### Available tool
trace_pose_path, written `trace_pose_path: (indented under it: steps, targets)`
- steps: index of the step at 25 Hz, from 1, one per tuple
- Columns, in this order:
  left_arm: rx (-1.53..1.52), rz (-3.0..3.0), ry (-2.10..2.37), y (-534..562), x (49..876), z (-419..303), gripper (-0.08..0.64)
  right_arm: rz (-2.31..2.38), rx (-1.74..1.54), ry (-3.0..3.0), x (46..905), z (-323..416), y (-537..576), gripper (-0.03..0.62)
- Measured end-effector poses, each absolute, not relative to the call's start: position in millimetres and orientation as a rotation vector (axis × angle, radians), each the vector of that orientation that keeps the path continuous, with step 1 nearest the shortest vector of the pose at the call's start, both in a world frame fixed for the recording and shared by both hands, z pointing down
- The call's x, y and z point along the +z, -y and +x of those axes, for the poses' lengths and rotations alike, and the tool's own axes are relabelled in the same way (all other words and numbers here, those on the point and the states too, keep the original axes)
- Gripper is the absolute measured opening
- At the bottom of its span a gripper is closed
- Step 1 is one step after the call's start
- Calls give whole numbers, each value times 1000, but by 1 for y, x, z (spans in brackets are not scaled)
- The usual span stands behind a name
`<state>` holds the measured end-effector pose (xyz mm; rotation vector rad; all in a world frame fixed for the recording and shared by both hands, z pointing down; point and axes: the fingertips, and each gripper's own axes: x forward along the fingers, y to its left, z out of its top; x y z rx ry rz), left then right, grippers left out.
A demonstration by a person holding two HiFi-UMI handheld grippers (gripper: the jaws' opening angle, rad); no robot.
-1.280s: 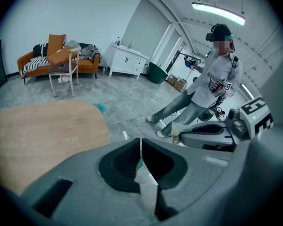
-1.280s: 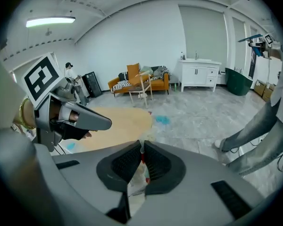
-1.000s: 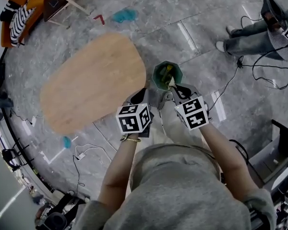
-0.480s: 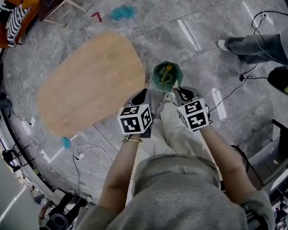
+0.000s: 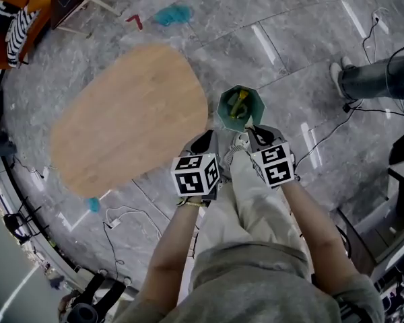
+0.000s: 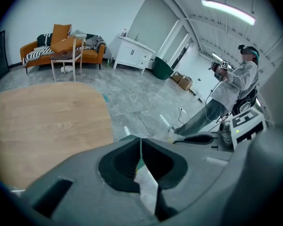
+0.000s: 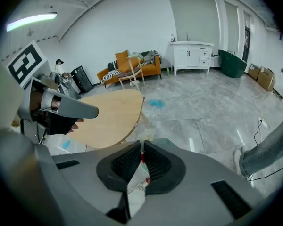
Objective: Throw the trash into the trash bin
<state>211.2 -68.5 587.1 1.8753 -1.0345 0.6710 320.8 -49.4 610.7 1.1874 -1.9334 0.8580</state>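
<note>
Head view: held left gripper (image 5: pixel 204 142) and right gripper (image 5: pixel 258 135) low, tips just beside bin (image 5: pixel 237 108), probably for a short drop. Left gripper view: pressed together, empty, with bin's green edge just past the tips. Right gripper view: pinched what looked like a thin red scrap (image 7: pixel 142 156) at the tips.

The head camera looked steeply down; both gripper cameras, low, faced the far orange sofa (image 6: pixel 61 51). All three shared the wooden table (image 5: pixel 128 113).
</note>
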Motion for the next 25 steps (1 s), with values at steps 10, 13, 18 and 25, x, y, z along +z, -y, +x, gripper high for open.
trace_pose_path:
  steps: [10, 13, 18, 25]
  targets:
    - [672, 1876, 1029, 49, 637, 205, 11, 1223, 876, 1888, 670, 327, 33, 21]
    - [655, 1869, 1036, 47, 650, 205, 11, 1227, 886, 1873, 687, 330, 30, 21]
    - [632, 1862, 1049, 47, 671, 207, 11, 1231, 906, 1856, 713, 331, 30, 21]
    - [623, 1851, 1058, 46, 701, 205, 11, 1214, 902, 1851, 740, 328, 31, 22]
